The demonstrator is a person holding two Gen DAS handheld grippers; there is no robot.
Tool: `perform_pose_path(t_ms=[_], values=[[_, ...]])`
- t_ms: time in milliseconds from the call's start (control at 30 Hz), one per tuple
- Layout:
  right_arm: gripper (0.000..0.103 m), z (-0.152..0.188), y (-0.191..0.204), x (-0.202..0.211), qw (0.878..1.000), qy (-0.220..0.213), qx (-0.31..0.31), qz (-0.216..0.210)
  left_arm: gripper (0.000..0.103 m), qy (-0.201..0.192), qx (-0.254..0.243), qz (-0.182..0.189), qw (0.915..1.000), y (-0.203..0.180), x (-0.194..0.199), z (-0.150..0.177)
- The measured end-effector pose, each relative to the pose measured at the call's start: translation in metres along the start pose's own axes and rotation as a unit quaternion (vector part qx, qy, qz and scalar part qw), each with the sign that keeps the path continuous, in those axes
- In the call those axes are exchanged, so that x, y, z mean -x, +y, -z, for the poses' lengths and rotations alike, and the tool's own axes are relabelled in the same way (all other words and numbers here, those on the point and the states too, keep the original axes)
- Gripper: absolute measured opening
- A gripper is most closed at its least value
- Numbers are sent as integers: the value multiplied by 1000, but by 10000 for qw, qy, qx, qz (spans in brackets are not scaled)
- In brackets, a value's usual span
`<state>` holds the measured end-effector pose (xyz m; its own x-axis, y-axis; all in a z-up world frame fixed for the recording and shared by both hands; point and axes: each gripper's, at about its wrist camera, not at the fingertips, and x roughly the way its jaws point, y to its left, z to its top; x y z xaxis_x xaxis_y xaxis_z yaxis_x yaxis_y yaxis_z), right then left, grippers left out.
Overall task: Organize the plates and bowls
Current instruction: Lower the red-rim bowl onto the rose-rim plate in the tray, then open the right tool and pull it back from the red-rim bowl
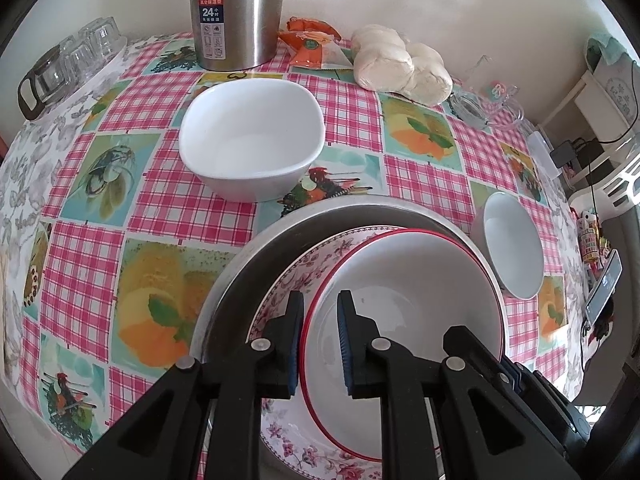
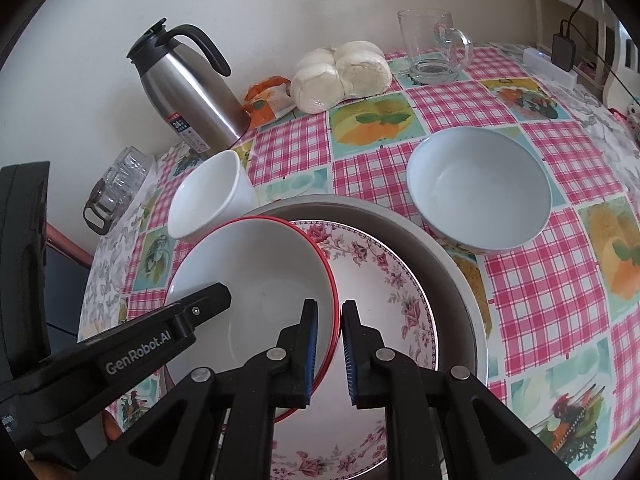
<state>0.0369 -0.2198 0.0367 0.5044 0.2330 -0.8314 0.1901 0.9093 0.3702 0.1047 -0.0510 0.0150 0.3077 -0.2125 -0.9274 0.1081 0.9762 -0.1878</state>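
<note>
A red-rimmed white bowl rests tilted in a floral plate, which lies in a metal pan. My left gripper straddles the bowl's left rim, its pads close on either side. My right gripper straddles the same bowl's right rim over the floral plate. A square white bowl stands beyond the pan. A round white bowl stands to the right of the metal pan; it also shows in the left wrist view.
A steel thermos jug stands at the back by the wall, with an orange packet and bagged buns beside it. A glass mug is at the back right. Glasses in a holder sit at the left edge.
</note>
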Motion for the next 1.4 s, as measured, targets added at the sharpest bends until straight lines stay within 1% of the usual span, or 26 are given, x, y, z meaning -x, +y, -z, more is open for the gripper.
perform_pose_path(t_ms=[367,400,567,633,700,733,933,1000,1100,1300,1367,1400], values=[[15,-1,-4,0,9999,29,-139,-64,16,4,46,47,10000,-1,-1,1],[15,-1,-4,0,9998,31,-163,-69,19,0,41,34,10000,-1,-1,1],[15,-1,-4,0,9998,47,-187,-68,21,-4,33,28,10000,-2,0,1],[16,-2,-5,0,9998,40,-208,-27,23,-15,48,24,10000,-2,1,1],[20,-3,-7,1,9997,23,-248,6,32,-73,51,-3,10000,-2,6,0],[22,-3,-9,2,9996,3,-269,17,33,-106,57,0,9999,-2,8,0],[23,-8,-11,15,9990,-283,-331,20,43,-266,51,-6,9996,-2,20,-2],[23,-9,-11,19,9988,-368,-336,9,49,-313,64,-15,9995,-2,23,-3],[23,-11,-12,24,9981,-502,-351,8,52,-354,103,-13,9993,0,27,-4],[37,-13,-20,31,9963,-696,-490,118,54,-348,267,-81,9990,7,29,-4],[47,-14,-25,32,9956,-723,-564,202,54,-355,317,-152,9987,9,29,-4],[49,-15,-28,33,9951,-736,-603,273,55,-357,335,-172,9987,10,29,-4]])
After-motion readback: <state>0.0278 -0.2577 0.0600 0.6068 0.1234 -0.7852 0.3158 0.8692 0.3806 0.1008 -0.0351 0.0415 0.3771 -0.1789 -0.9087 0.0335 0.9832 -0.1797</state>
